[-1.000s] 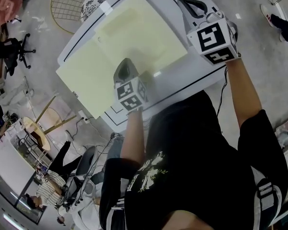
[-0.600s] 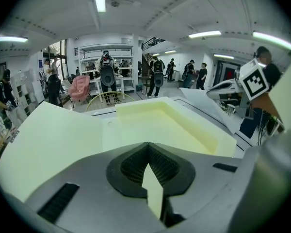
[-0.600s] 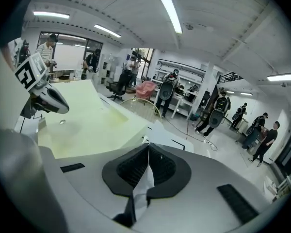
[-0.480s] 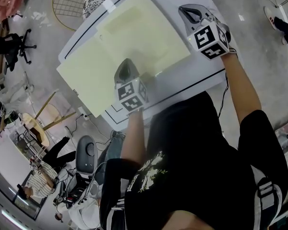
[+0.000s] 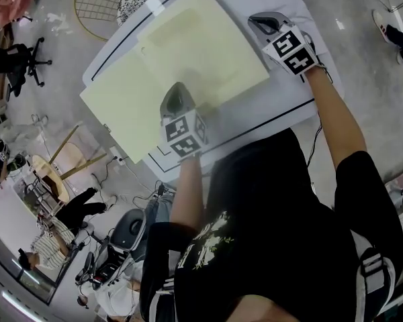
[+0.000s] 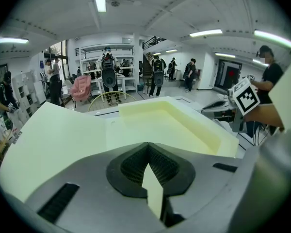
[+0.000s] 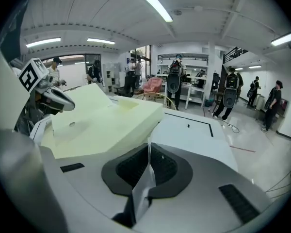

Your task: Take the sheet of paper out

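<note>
Now we're pinching the sheet of paper (image 7: 143,188) with the right gripper (image 7: 149,152), jaws fully closed. We're clamping the yellow folder (image 6: 63,140) edge with the closed left gripper (image 6: 148,152).

A white table (image 5: 282,106) with rounded corners stands on a grey concrete floor (image 5: 363,59); a thin black line (image 7: 194,118) runs round its top, just inside the edge. Directly on it lies a pale yellow folder (image 5: 141,99), spread open and flat, covering most of the top's left and middle; its right half carries a raised pocket panel (image 5: 201,45); its left corner reaches the table's edge, perhaps just over it. A strip of white tape (image 5: 154,6) sits at the folder's far edge; the table's right side is bare white.
</note>
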Demonstrator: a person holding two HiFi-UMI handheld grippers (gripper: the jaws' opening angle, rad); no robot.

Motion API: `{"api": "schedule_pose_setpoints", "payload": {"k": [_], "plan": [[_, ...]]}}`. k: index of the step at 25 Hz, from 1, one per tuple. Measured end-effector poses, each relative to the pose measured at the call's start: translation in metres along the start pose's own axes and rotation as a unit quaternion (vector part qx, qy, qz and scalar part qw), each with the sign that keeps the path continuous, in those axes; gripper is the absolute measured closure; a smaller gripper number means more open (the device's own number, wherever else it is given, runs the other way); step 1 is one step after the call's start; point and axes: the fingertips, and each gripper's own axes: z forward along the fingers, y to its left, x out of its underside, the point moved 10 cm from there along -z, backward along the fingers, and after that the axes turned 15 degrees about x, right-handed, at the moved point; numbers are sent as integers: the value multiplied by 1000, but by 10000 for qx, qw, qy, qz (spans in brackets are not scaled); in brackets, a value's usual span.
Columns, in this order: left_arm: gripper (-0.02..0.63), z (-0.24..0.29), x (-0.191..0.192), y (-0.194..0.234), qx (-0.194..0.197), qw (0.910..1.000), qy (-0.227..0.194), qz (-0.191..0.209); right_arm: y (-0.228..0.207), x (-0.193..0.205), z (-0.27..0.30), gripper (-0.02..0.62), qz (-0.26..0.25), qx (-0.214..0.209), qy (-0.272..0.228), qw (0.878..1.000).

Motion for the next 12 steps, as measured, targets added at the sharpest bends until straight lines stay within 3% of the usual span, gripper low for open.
{"api": "schedule_pose_setpoints", "payload": {"k": [4,6,8,12], "plan": [[618,-1,1,4,-36,10000,6,-16,7,7,10,575,8,-251,207,9995],[618,-2,1,6,-50,10000,-7,-25,9,11,14,500,10,-302,324,9990],[618,-2,1,6,-62,10000,-24,-29,11,14,17,475,27,-377,400,9985],[618,-3,0,5,-79,9999,-30,-54,12,18,21,469,103,-466,572,9972]]}}
